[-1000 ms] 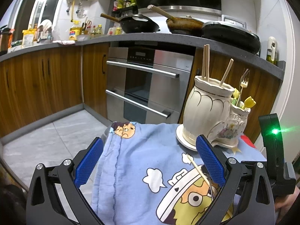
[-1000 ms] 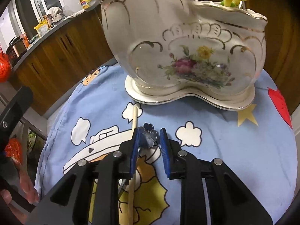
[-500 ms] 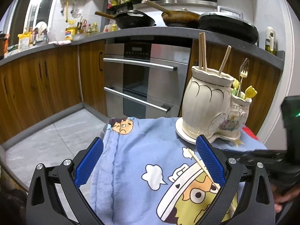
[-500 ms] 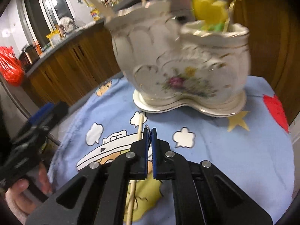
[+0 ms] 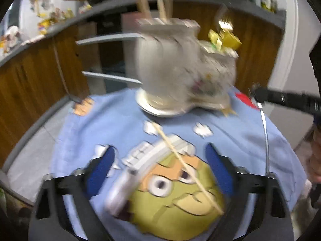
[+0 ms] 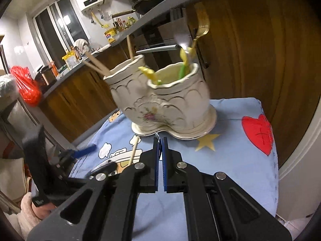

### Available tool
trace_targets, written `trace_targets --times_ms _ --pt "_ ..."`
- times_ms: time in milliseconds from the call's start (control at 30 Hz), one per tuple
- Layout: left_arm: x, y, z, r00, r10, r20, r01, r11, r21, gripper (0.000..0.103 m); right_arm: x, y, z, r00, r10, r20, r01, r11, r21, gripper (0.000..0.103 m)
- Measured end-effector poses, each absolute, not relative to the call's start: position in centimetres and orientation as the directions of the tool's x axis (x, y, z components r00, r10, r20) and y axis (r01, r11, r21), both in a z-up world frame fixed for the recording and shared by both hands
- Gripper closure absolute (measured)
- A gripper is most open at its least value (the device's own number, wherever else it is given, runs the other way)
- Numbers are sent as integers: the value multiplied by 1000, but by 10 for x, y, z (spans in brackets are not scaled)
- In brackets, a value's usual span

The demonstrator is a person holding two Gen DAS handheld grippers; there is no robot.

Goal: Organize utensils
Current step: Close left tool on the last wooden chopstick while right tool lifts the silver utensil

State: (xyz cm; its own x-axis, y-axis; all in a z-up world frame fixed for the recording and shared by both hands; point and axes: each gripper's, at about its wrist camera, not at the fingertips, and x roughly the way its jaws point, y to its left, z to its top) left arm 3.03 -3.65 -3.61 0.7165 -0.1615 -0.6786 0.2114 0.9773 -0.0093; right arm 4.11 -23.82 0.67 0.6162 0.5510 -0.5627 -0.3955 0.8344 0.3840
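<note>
A round desk is covered by a blue cartoon cloth (image 6: 230, 160). Toward its far side stands a cream ceramic holder (image 6: 166, 104) with two compartments on a shared base. The taller compartment holds wooden chopsticks (image 6: 96, 65); the lower one holds a gold fork (image 6: 201, 30) and yellow-green handled utensils. A single loose chopstick (image 5: 186, 166) lies diagonally on the cloth in front of the holder, between the left tool's fingers but not touched by them. The left tool (image 5: 160, 172) is spread wide and holds nothing. The right tool (image 6: 159, 154) is pressed nearly closed on a thin metal utensil (image 5: 264, 136), its tip showing just in front of the holder's base.
</note>
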Motion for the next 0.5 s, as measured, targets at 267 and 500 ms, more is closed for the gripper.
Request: trace_targets --times_ms 267,500 --pt "51 -55 -57 629 -120 -768 208 978 17 64 43 -248 -4 578 580 -573 -415 814 406 100" --pt "48 -67 -57 618 -81 -782 223 972 76 88 31 -250 6 586 620 -522 -459 784 416 100"
